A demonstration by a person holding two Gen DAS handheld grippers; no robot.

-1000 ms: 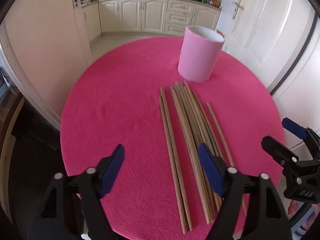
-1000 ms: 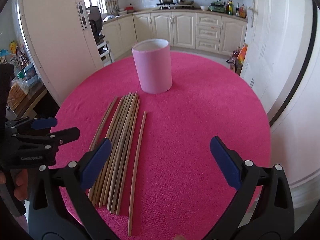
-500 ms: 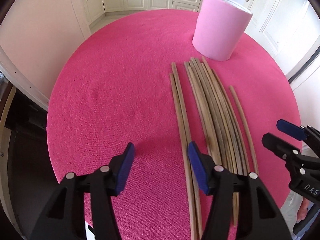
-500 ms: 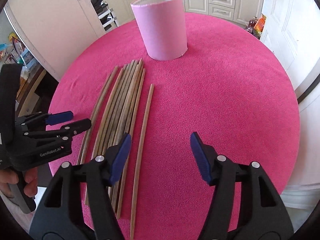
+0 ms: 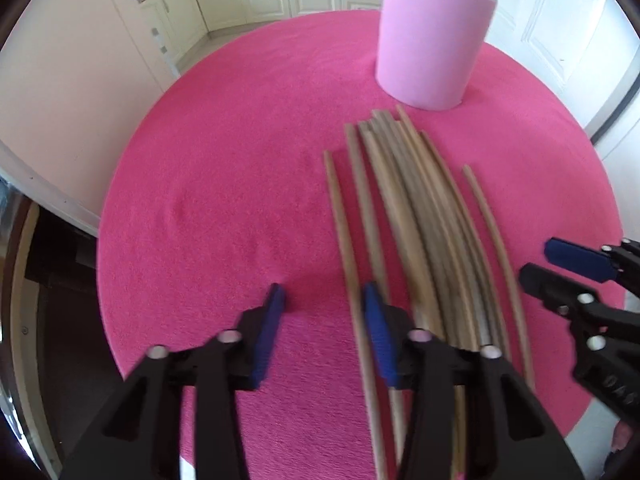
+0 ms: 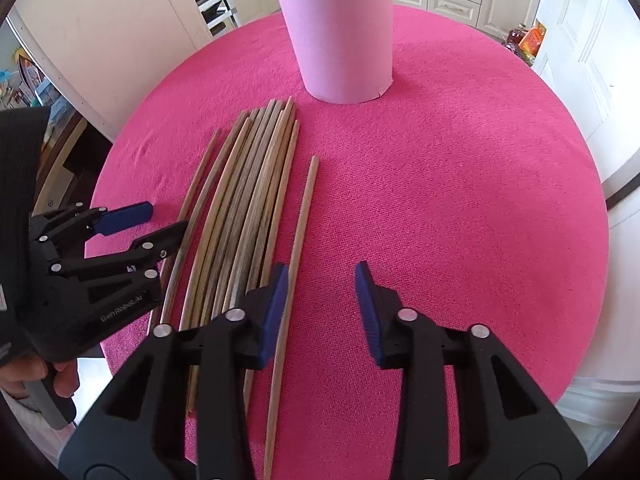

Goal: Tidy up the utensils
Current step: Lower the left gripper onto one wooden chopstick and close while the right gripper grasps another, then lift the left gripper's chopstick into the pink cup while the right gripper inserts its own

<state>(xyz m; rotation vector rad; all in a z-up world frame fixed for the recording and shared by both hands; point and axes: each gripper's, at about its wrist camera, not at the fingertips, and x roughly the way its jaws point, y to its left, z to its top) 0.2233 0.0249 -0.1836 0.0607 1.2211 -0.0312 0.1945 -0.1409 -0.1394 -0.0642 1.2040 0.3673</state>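
Both claws have just been closing, still part open and holding nothing. The chopsticks (image 6: 244,216) are lying lengthwise toward the pink cup (image 6: 340,36); the left claw (image 5: 322,300) is straddling the outermost stick, while the right claw (image 6: 320,280) is sitting just beside the lone stick (image 6: 298,232).

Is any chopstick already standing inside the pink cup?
No, the chopsticks all lie flat on the pink tablecloth in front of the pink cup.

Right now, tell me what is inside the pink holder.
Only the white inner wall near the rim of the pink holder shows. Its wall hides the bottom, so whether it holds anything cannot be seen.
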